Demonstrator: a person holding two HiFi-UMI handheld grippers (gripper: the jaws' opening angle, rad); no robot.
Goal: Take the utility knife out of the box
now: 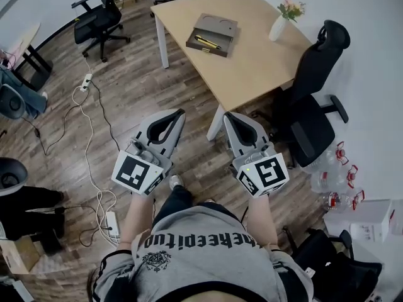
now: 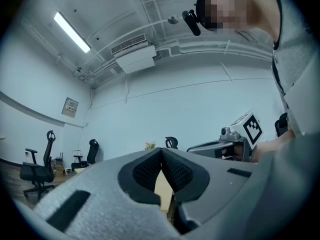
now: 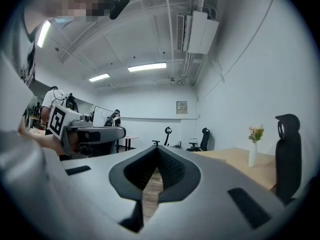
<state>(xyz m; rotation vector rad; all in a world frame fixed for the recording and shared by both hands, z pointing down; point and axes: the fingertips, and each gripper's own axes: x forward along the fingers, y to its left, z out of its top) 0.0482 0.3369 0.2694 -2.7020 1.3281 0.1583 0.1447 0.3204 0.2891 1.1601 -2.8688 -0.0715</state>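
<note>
A flat grey box (image 1: 213,34) lies open on the light wooden table (image 1: 252,68) at the far side of the head view. The yellow utility knife (image 1: 208,42) rests inside it. I hold both grippers side by side over the wooden floor, well short of the table. My left gripper (image 1: 180,113) is shut with nothing in it; its tips meet in the left gripper view (image 2: 161,154). My right gripper (image 1: 227,116) is likewise shut and empty, with its jaws together in the right gripper view (image 3: 157,151). The box is hidden in both gripper views.
A white vase of flowers (image 1: 278,26) stands on the table beside the box. A black office chair (image 1: 312,109) sits at the table's near right corner. Cables and a power strip (image 1: 112,223) lie on the floor at left. Water bottles (image 1: 340,168) stand at right.
</note>
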